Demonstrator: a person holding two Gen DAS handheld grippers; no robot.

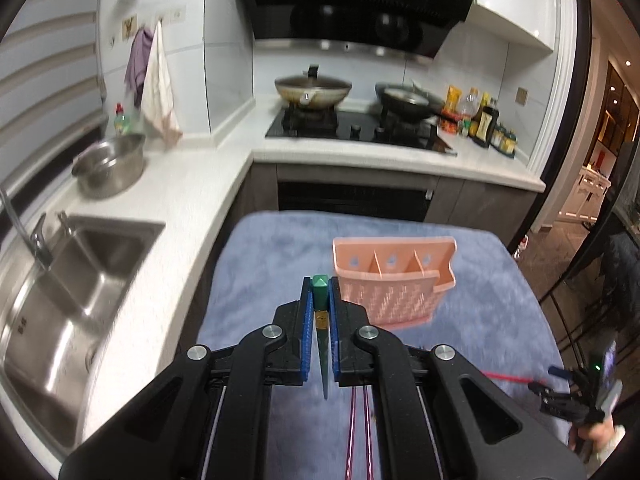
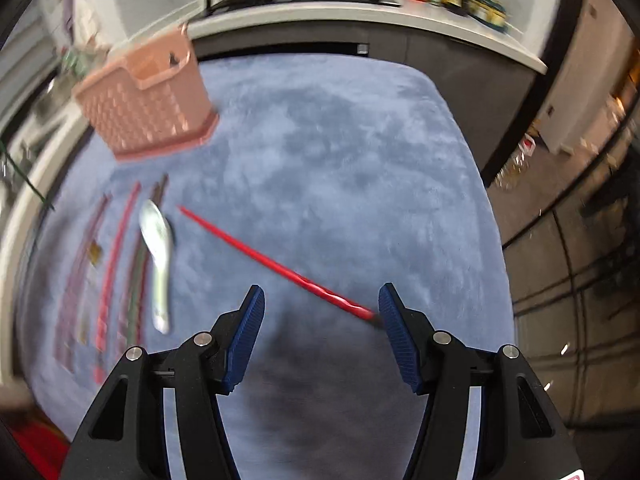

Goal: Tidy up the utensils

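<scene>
My left gripper (image 1: pixel 320 292) is shut on a green chopstick (image 1: pixel 320 300), held above the blue cloth, its thick end up between the pads. The pink utensil holder (image 1: pixel 390 280) with several compartments stands just right of and beyond it; it also shows in the right wrist view (image 2: pixel 148 100). My right gripper (image 2: pixel 322 304) is open and empty above the cloth. A red chopstick (image 2: pixel 276 264) lies diagonally on the cloth, its near end at my right fingertip (image 2: pixel 390 312). A white spoon (image 2: pixel 158 248) and several chopsticks (image 2: pixel 116 256) lie in a row at the left.
The blue cloth (image 1: pixel 480 300) covers a small table in a kitchen. A steel sink (image 1: pixel 72 292) and a pot (image 1: pixel 110 164) are on the left counter. A stove with two pans (image 1: pixel 352 120) and bottles (image 1: pixel 484 120) are behind. Purple chopsticks (image 1: pixel 360 432) lie under my left gripper.
</scene>
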